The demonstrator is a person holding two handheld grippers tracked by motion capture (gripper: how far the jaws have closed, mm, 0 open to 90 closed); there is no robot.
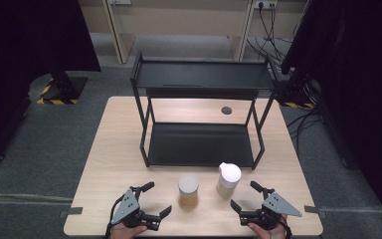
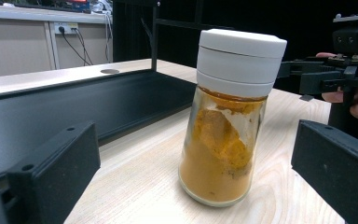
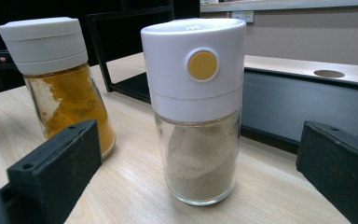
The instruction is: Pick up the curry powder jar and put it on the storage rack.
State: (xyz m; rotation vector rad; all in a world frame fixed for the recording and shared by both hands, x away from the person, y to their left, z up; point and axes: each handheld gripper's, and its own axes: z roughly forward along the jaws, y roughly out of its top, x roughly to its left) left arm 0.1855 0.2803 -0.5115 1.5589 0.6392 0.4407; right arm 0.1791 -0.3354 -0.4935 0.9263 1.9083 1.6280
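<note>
My left claw (image 1: 155, 199) sits at the lower left of the high view, jaws spread wide with nothing between them, my hand (image 1: 127, 231) just entering at the bottom edge. In the left gripper view its two black jaws rise from the lower corners, and between them, untouched, stands the orange spice jar (image 2: 224, 126): clear glass, slightly waisted, with a ribbed white screw cap. It is a good part full of ochre powder, which clings in a caked patch up one inner wall.

My right claw (image 1: 245, 196) rests at the lower right of the high view, equally wide open and holding nothing. In the right gripper view its jaws frame the pale spice jar (image 3: 196, 116) at centre frame: a straight glass tube under a tall white cap with a round yellow button on its front. The powder inside is beige and slopes up one side. The orange jar appears again at the upper left of that view, leaning in the picture.

From above, both jars stand upright on the light wooden bench (image 1: 109, 159), the orange one centre, the pale one just to its right, close together but apart. Behind them, toward the middle of the frame, stands a black two-tier metal shelf (image 1: 201, 144), both tiers bare. A round grommet hole (image 1: 226, 110) shows in the bench beyond it.
</note>
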